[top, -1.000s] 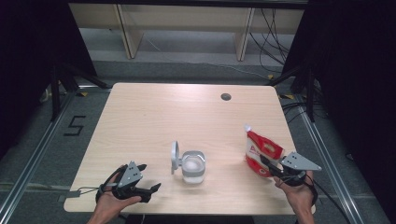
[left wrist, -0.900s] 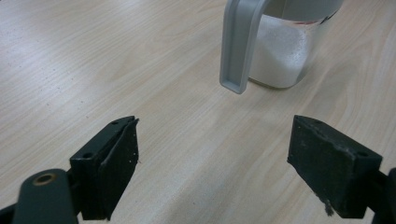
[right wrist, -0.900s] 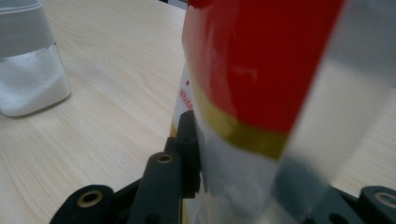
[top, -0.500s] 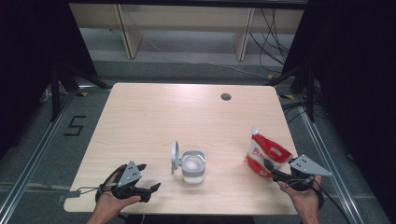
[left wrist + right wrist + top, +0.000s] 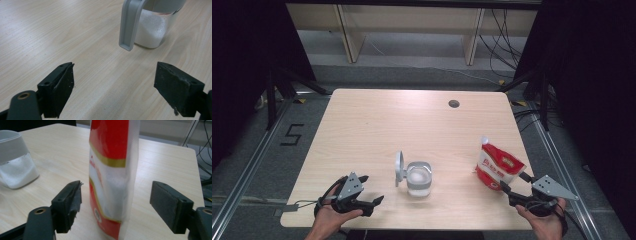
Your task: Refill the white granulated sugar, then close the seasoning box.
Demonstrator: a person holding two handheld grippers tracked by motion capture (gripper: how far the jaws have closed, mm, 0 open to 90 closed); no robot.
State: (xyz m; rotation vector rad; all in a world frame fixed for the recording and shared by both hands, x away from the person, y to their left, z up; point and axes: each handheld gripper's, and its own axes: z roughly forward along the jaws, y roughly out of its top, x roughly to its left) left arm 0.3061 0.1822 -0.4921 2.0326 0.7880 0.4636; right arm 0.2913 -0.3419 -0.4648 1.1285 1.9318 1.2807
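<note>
A red and white pouch (image 5: pixel 497 167) of white powder stands upright near the table's right edge. My right gripper (image 5: pixel 513 182) is just in front of it and its jaws have just been opening. In the right gripper view the pouch (image 5: pixel 112 177) stands between the spread pads (image 5: pixel 72 202), touching neither. A clear jar (image 5: pixel 418 178) half full of white powder sits at the front middle, its grey lid (image 5: pixel 399 167) swung up on its left. My left gripper (image 5: pixel 372 189) rests open at the front left. In the left gripper view the jar (image 5: pixel 152 27) stands beyond the empty jaws.
A small round hole (image 5: pixel 454 104) sits near the table's far edge. The light wooden table (image 5: pixel 387 130) ends close to both hands at the front. Shelving and cables stand beyond the far side. A floor mark "5" (image 5: pixel 292 134) lies to the left.
The right gripper has opened, let go of the pouch and drawn back toward the front right corner. The pouch has shifted slightly right and stands free. The left gripper has stayed put.
</note>
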